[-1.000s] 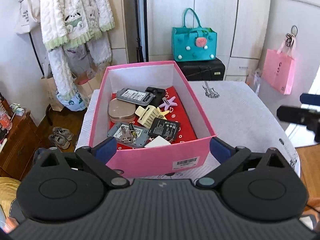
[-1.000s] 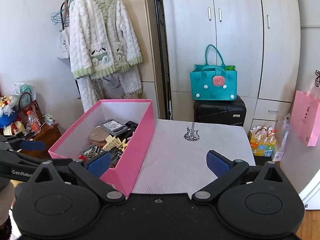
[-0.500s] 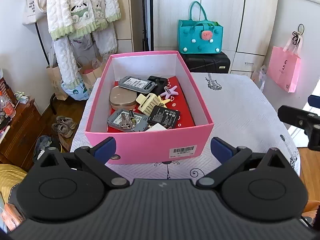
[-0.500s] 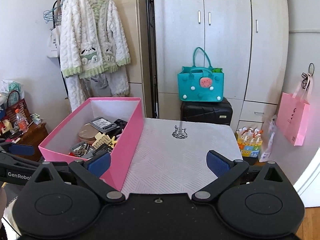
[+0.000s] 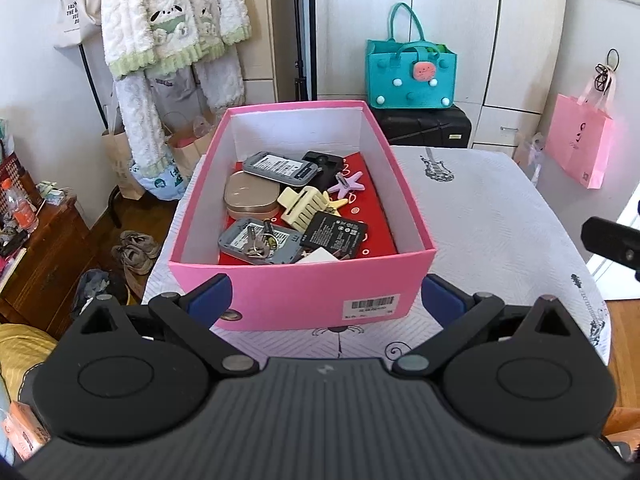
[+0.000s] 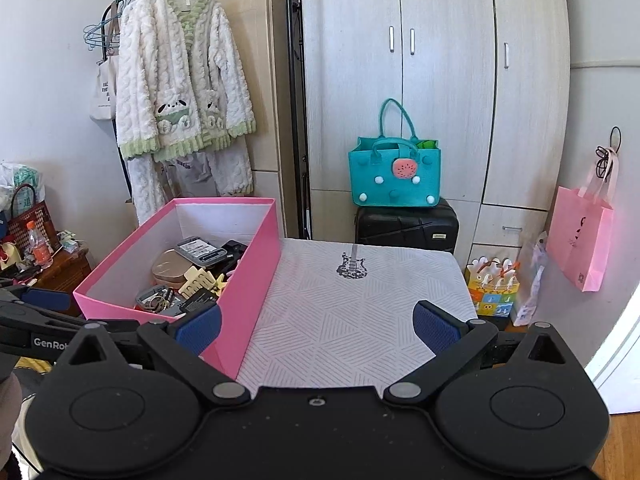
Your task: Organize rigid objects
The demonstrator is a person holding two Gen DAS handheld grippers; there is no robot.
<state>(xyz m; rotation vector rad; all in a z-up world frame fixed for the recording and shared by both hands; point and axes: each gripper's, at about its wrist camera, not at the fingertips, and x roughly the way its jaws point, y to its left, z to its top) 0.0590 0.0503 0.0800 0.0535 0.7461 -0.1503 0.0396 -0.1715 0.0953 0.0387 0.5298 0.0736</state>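
A pink box (image 5: pixel 304 292) (image 6: pixel 256 280) stands on the left half of the white-clothed table (image 5: pixel 480 216) (image 6: pixel 360 312). Inside lie a gold case (image 5: pixel 252 199), a cream hair claw (image 5: pixel 302 208), a black battery (image 5: pixel 334 235), grey phone shells with keys (image 5: pixel 258 242) and a pink star clip (image 5: pixel 347 182). My left gripper (image 5: pixel 326 300) hangs open in front of the box's near wall, holding nothing. My right gripper (image 6: pixel 316 328) is open and empty over the table's near edge, to the right of the box. The left gripper's finger (image 6: pixel 44 300) shows at the right wrist view's left edge.
A teal felt bag (image 6: pixel 396 176) sits on a black suitcase (image 6: pixel 404 226) behind the table, before white wardrobes. A pink paper bag (image 6: pixel 580 236) hangs at right. A fluffy robe (image 6: pixel 180 80) hangs at left above a wooden cabinet (image 5: pixel 40 256) and shoes (image 5: pixel 136 252).
Both grippers have drawn back and risen from the box, so it looks smaller and farther. Both stay open and empty; the box's contents have not moved.
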